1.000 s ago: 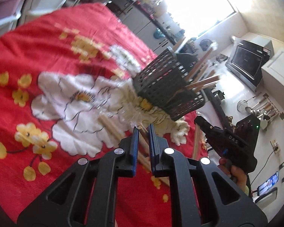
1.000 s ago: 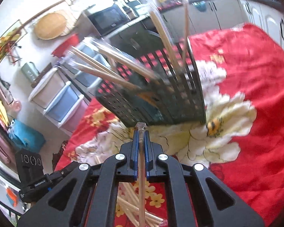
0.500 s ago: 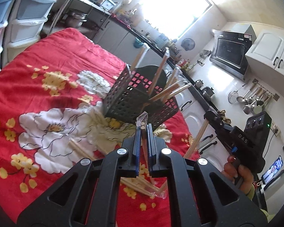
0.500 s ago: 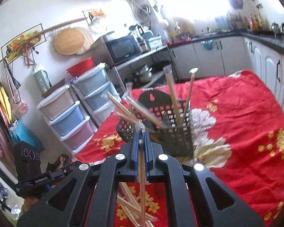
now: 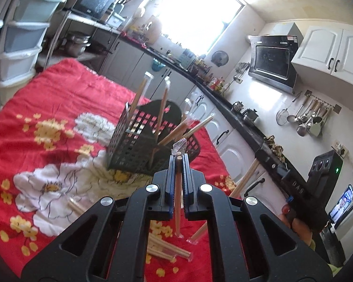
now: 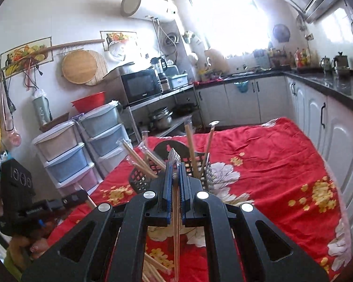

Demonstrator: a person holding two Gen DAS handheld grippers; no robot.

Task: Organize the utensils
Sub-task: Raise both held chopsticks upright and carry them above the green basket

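Observation:
A black mesh utensil basket (image 5: 138,145) (image 6: 141,178) stands on the red floral cloth and holds several wrapped chopsticks, leaning outward. My left gripper (image 5: 178,158) is shut on a wrapped chopstick pair (image 5: 177,202) that hangs down between the pads, short of the basket and above the cloth. My right gripper (image 6: 174,164) is shut on another wrapped chopstick pair (image 6: 175,223), also hanging down, just before the basket. More wrapped chopsticks (image 5: 167,249) (image 6: 153,268) lie in a loose pile on the cloth below both grippers.
The table's red cloth (image 5: 58,108) (image 6: 270,169) spreads to the left and right of the basket. White cabinets under a dark counter (image 6: 317,98) line the right side. Plastic drawer towers (image 6: 82,145) stand beyond the far-left edge. A person's hand holds the other gripper (image 5: 298,225).
Both grippers have risen from close to the cloth, each carrying a wrapped chopstick pair. The left one closed on its pair at the start. The basket now looks farther and lower.

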